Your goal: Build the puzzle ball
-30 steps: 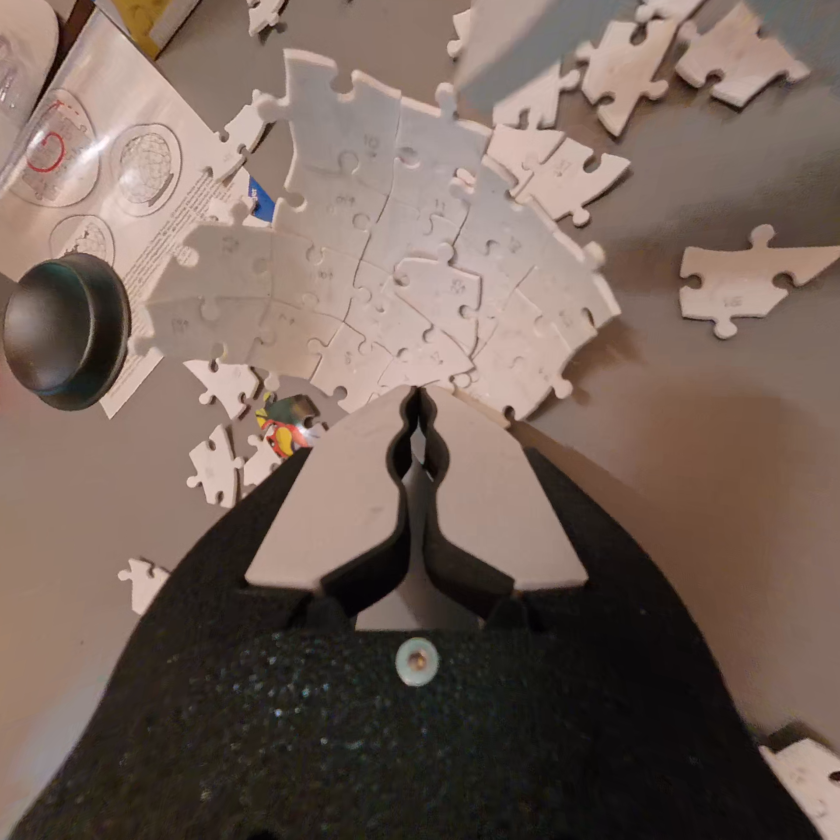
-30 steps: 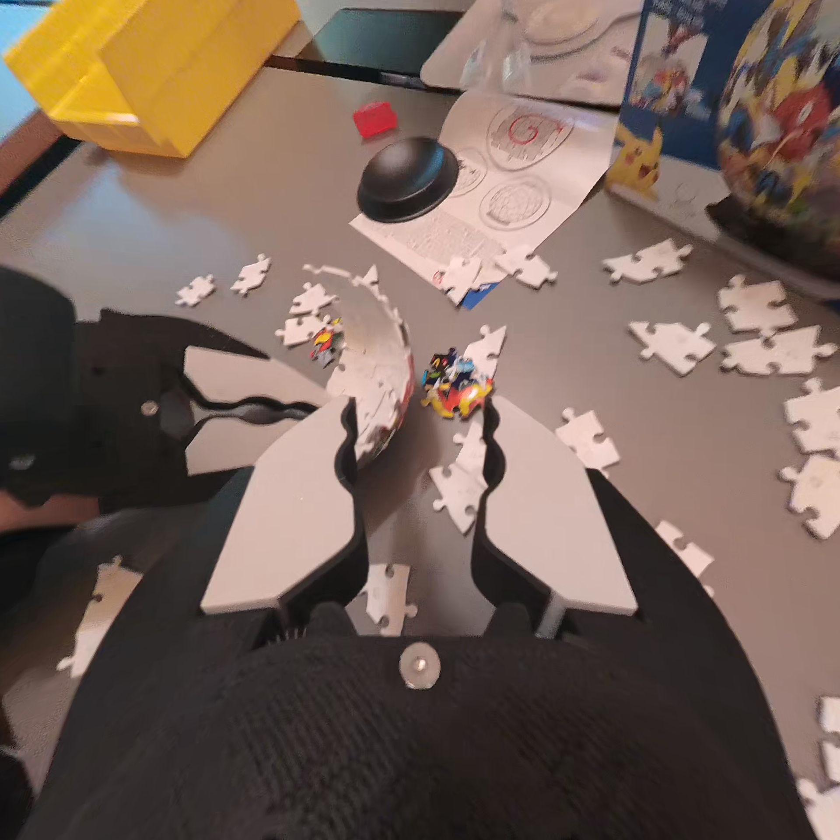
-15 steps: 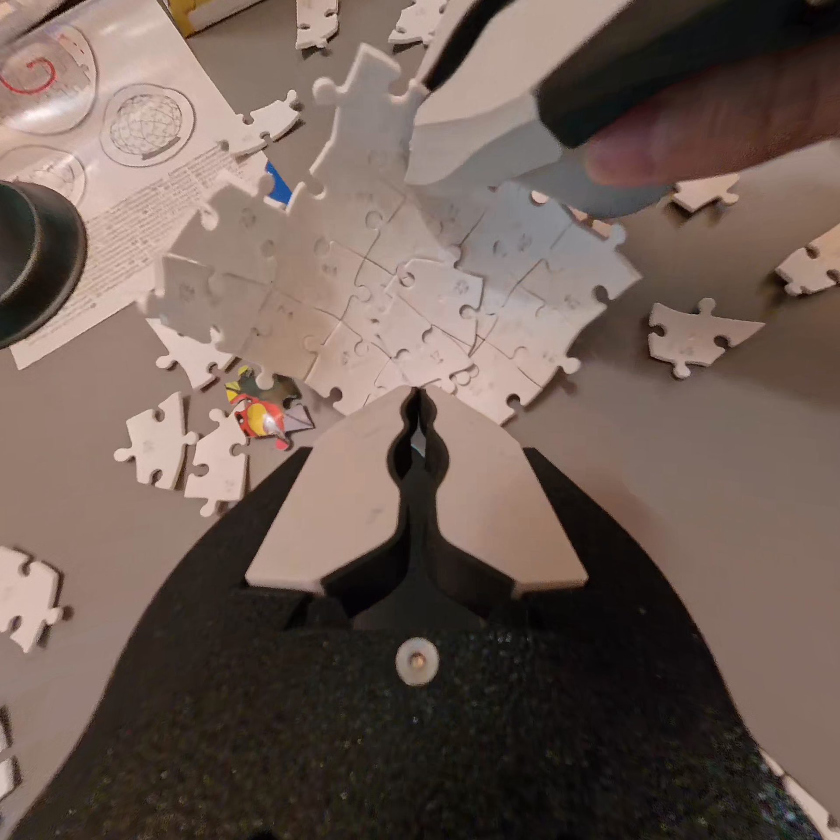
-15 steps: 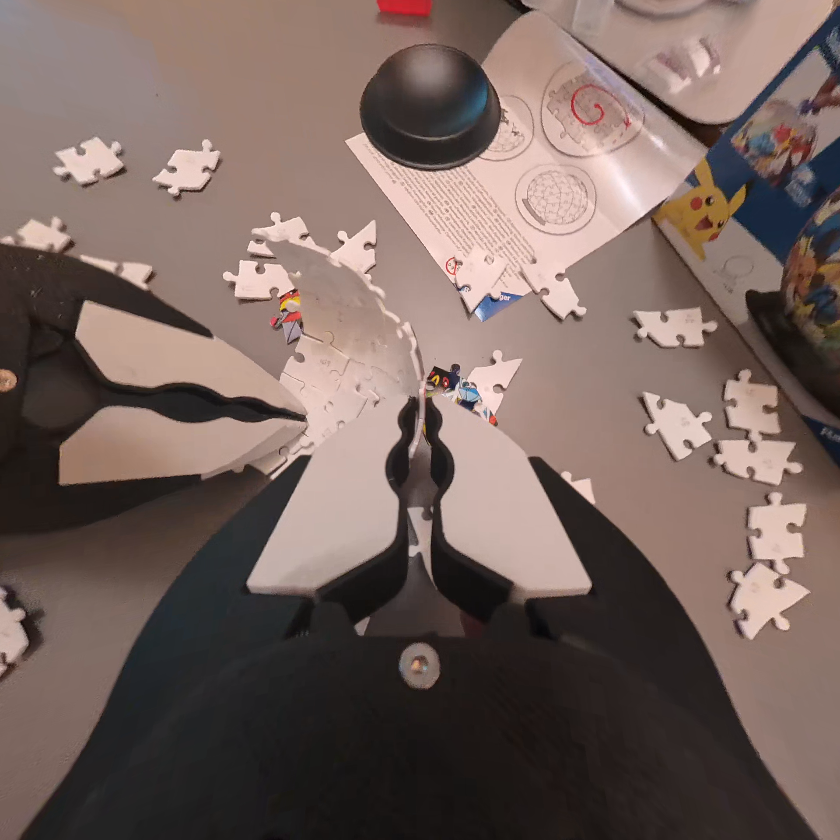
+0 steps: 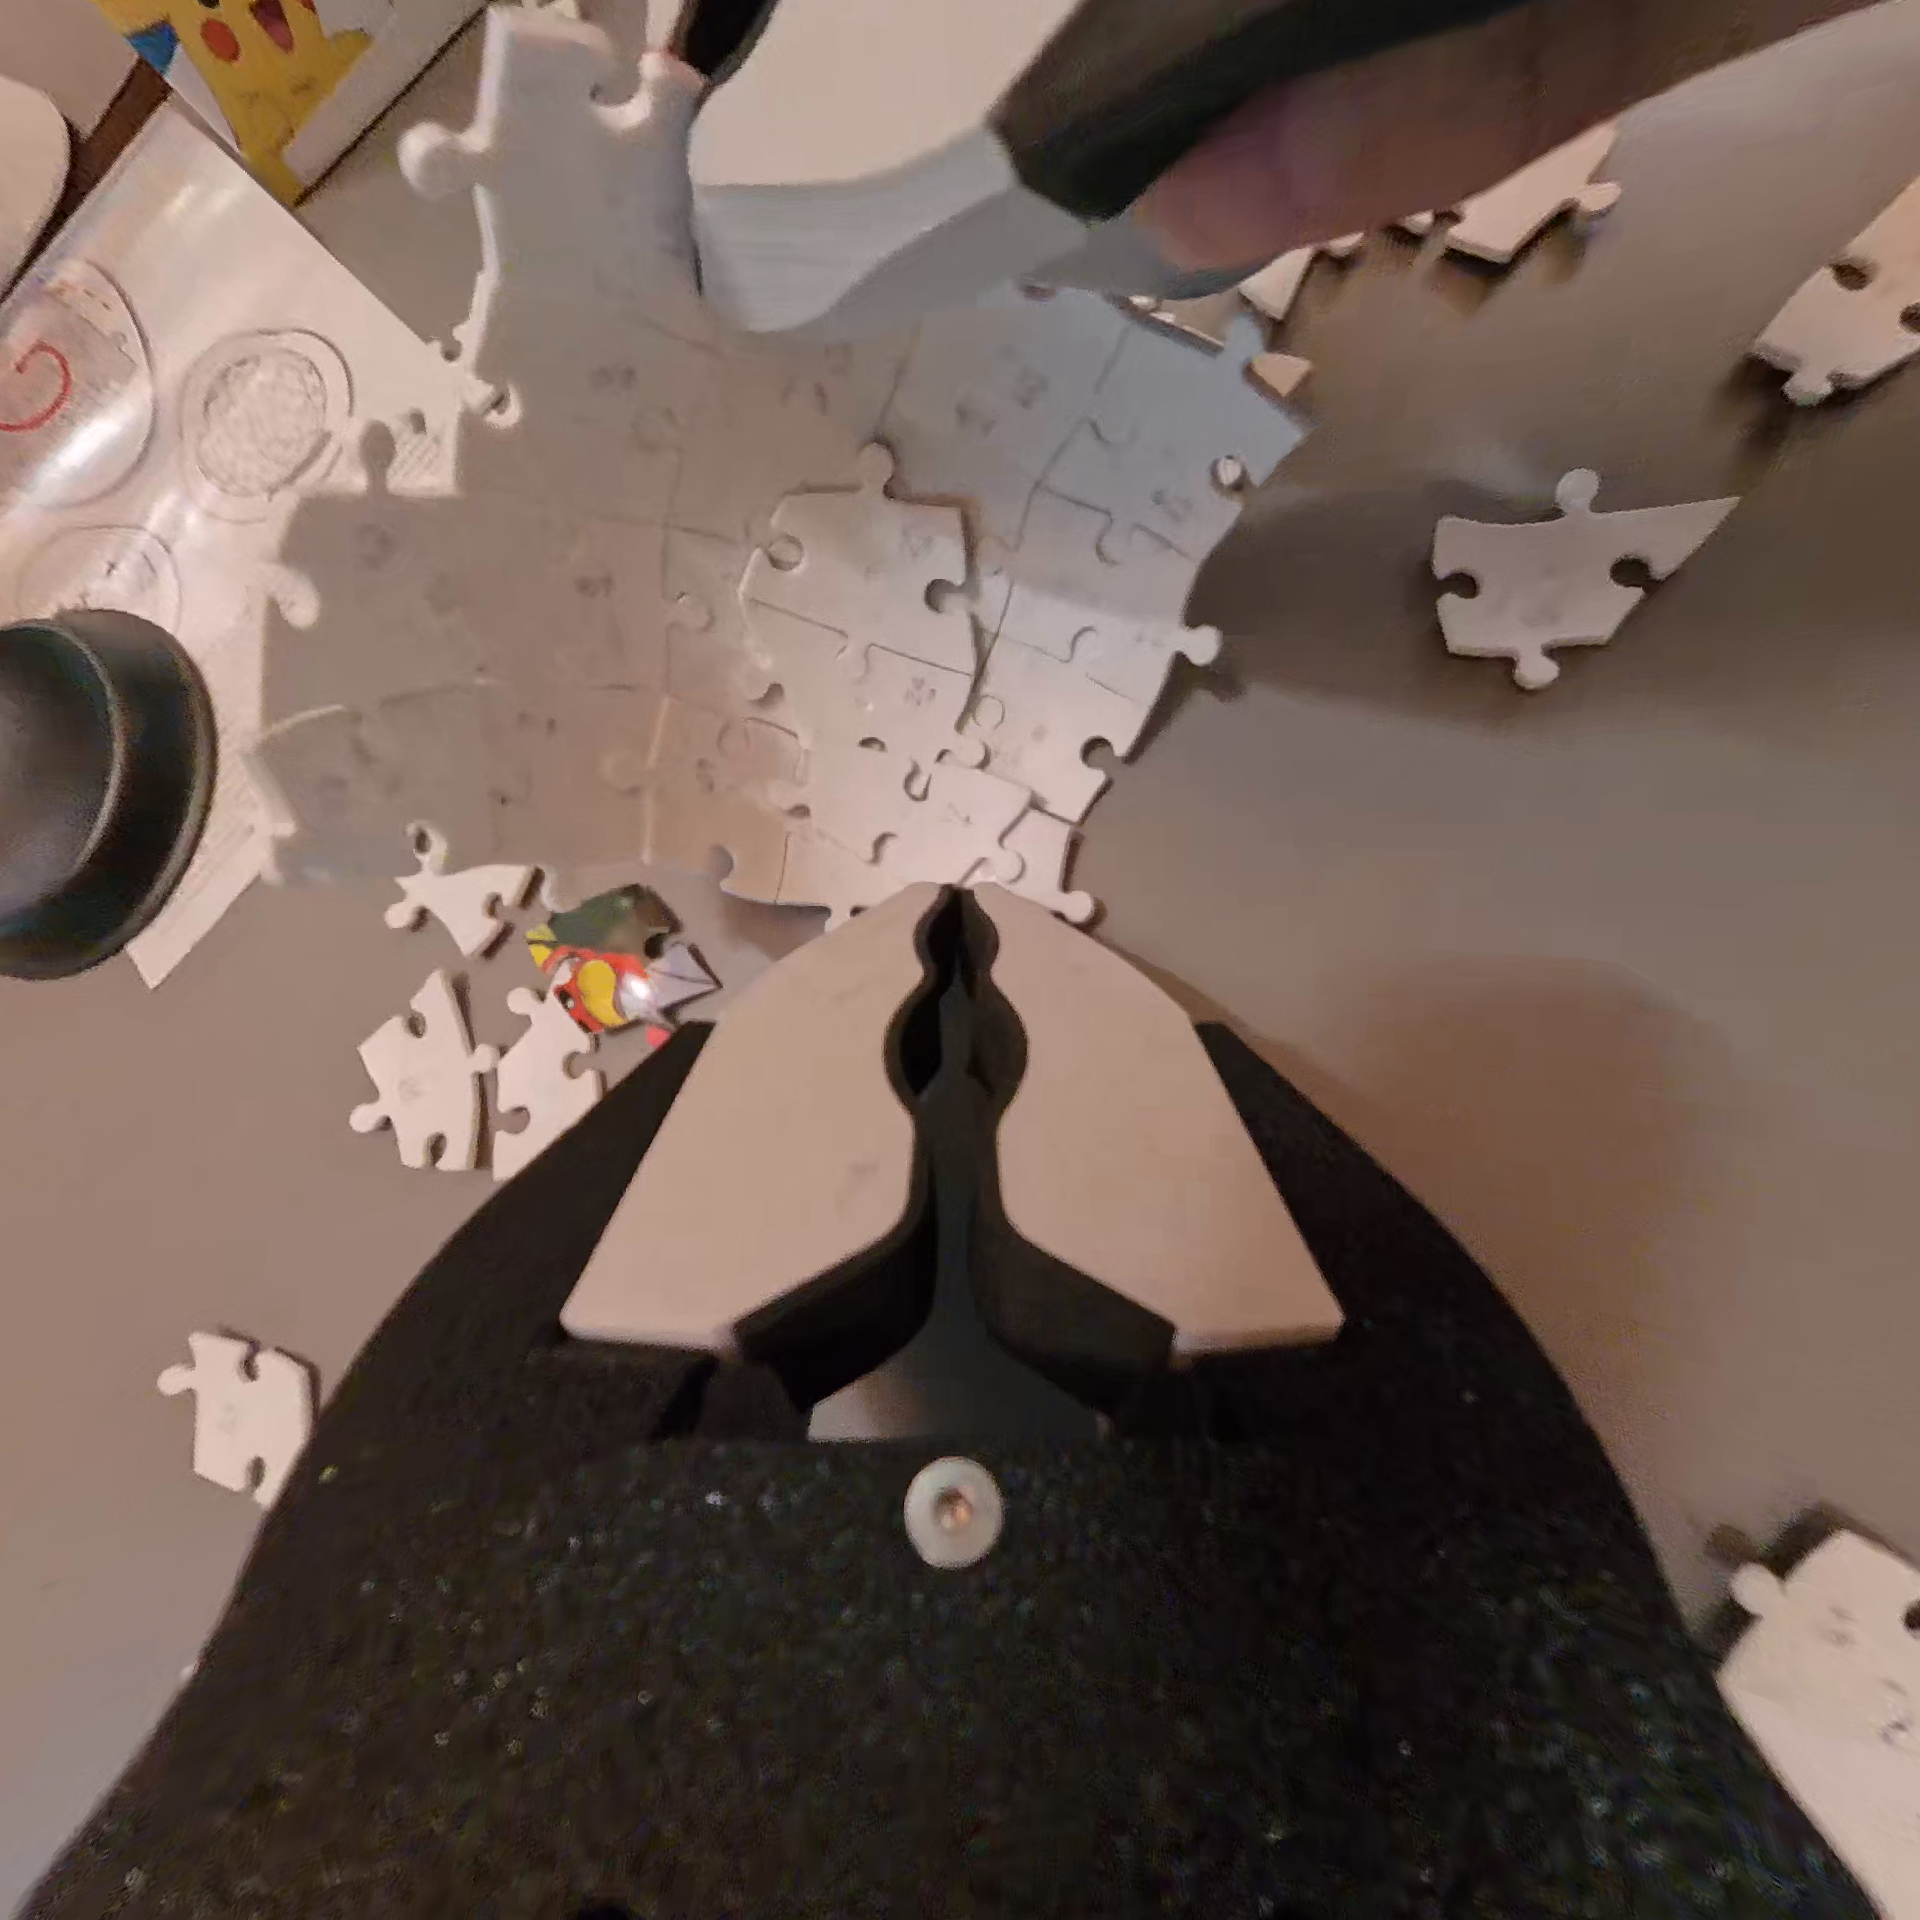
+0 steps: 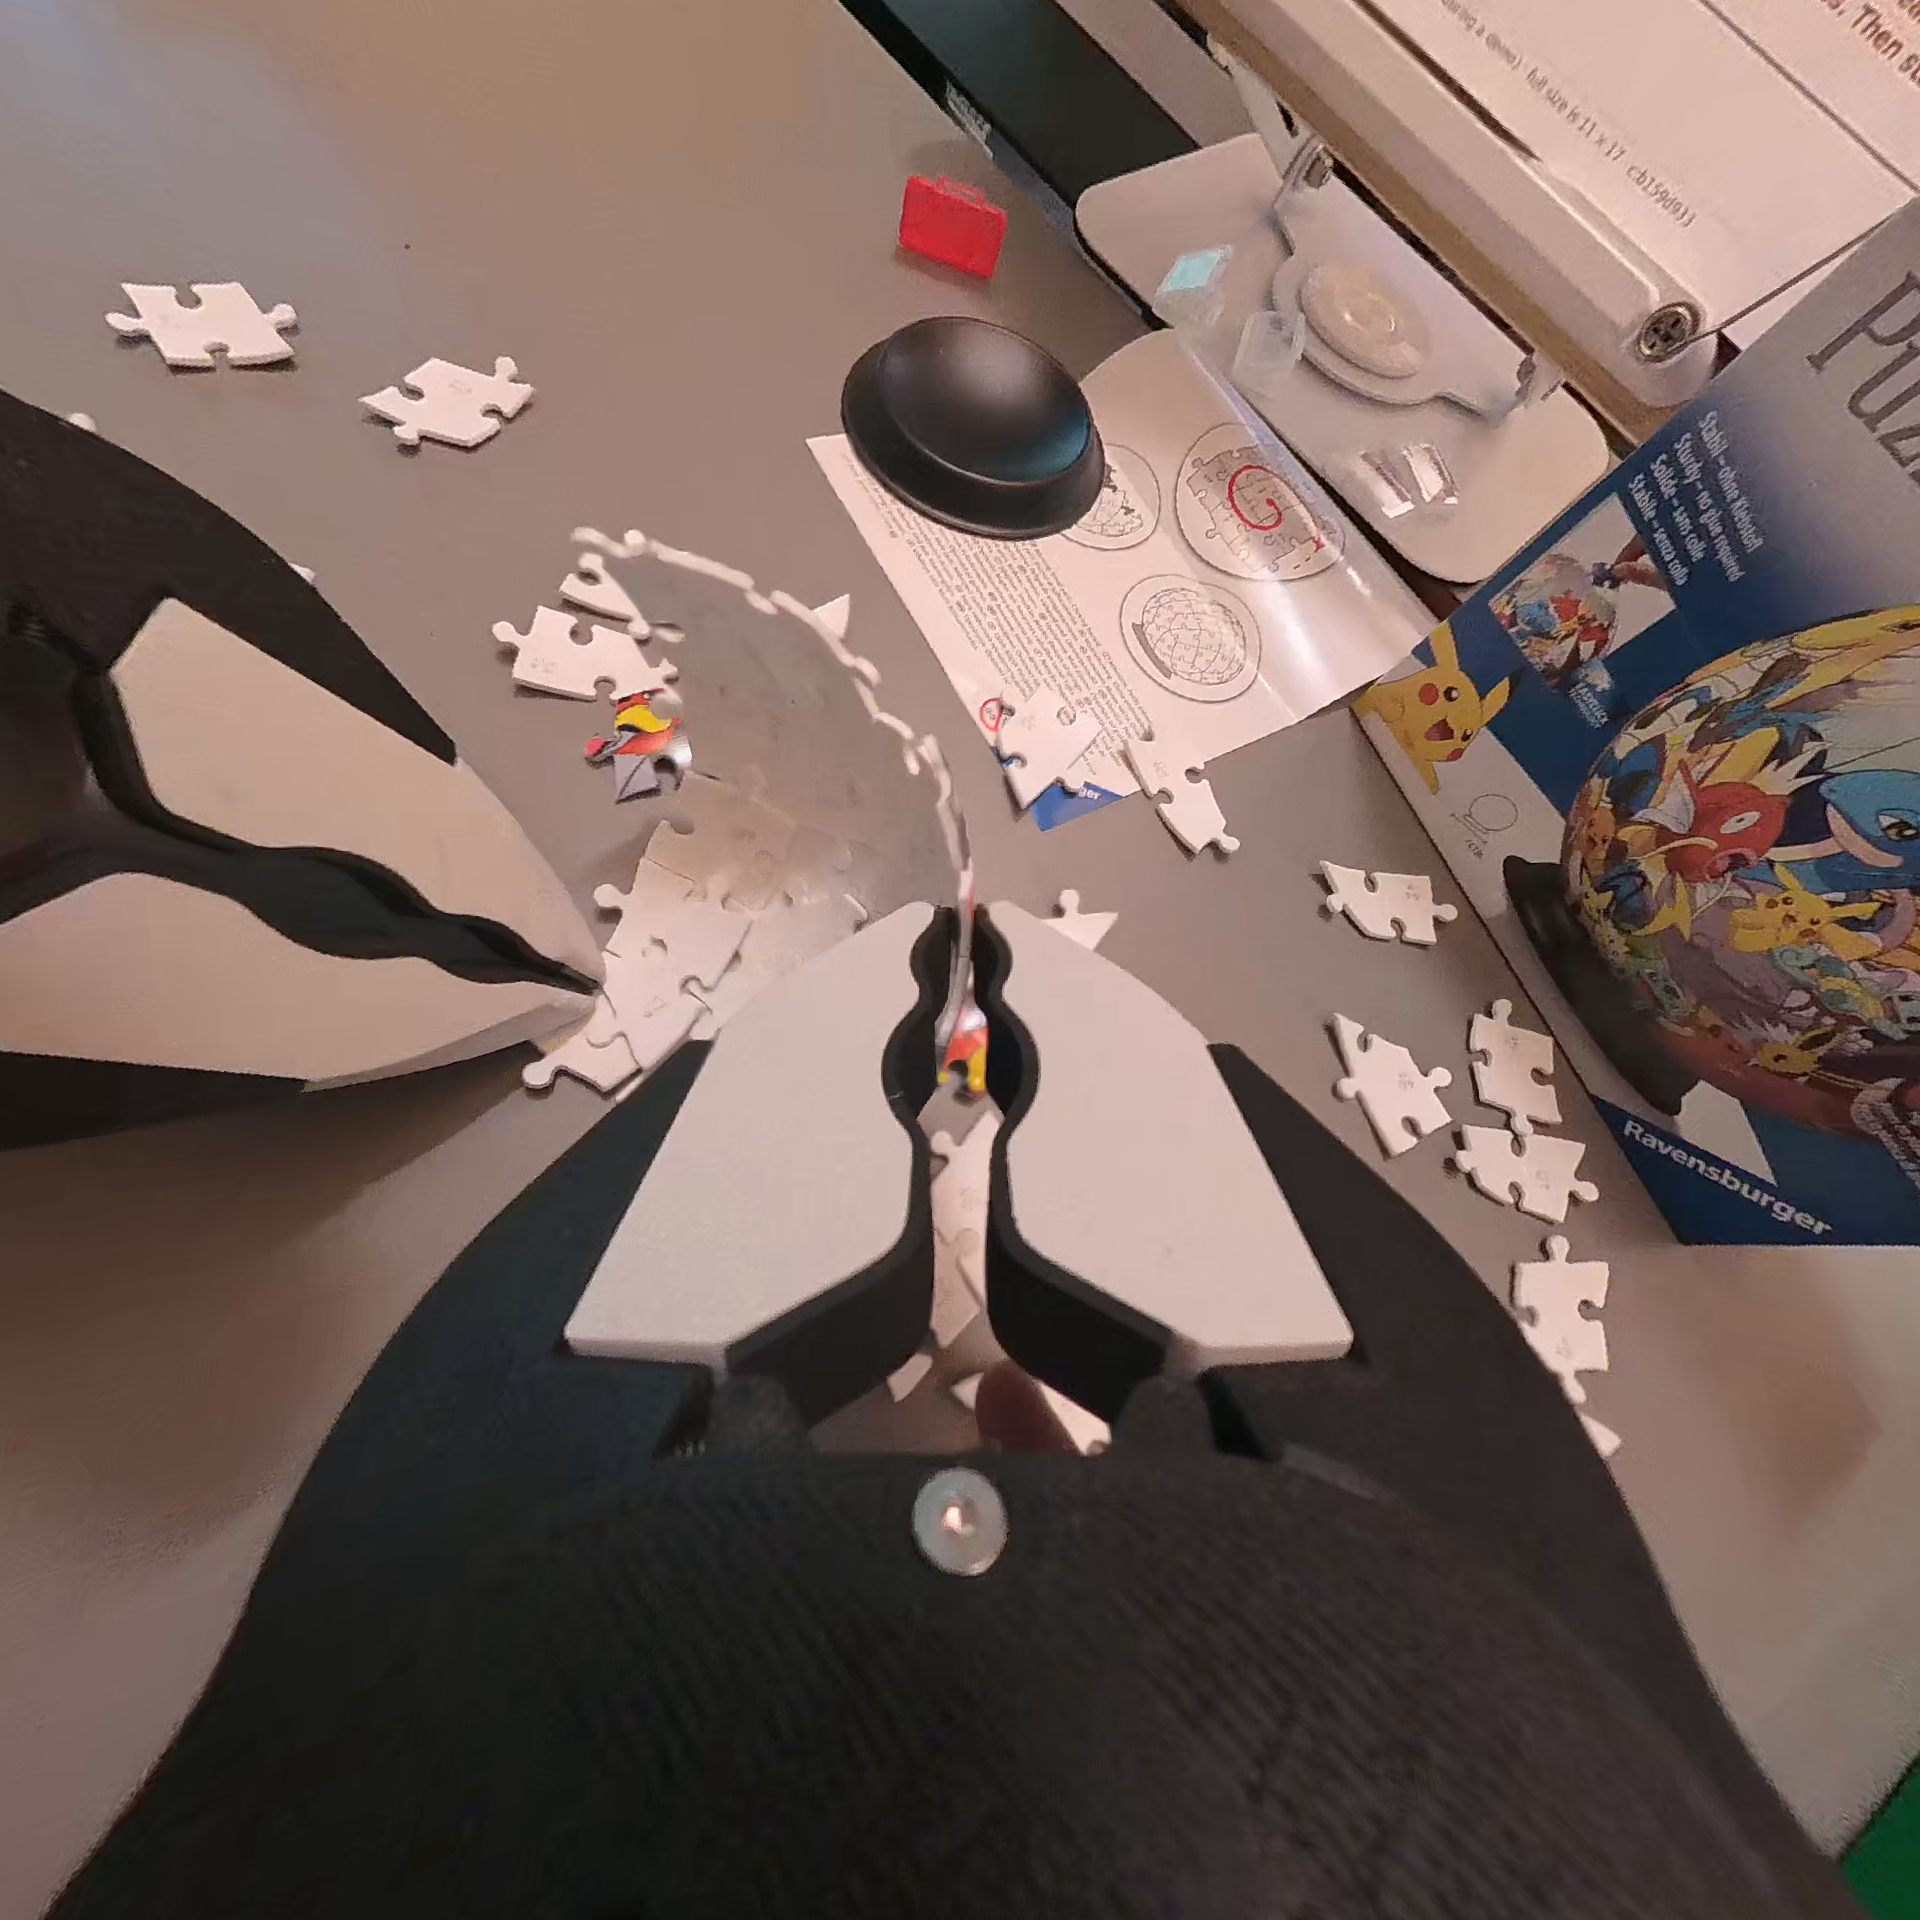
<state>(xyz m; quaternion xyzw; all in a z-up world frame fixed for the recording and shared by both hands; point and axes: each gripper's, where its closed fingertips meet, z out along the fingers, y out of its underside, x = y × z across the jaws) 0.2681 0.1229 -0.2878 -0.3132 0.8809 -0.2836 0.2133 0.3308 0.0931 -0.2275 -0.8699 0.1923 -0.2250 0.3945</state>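
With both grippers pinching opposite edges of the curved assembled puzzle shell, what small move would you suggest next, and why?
Probably steady it level. The left gripper pinches the curved puzzle shell at its near edge, and the right gripper clamps the opposite rim, so twisting either could pop the joined pieces apart over the loose pieces.

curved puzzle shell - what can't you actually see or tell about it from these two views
- Printed outer face of the curved puzzle shell: both views show its grey inner side; only a sliver shows between the right gripper's fingers.
- Top edge: cut off in the left wrist view, partly covered by the right gripper and a hand.
- Marks on the piece backs: too small and blurred.
- Left gripper's contact: shell edge hidden behind its fingertips.
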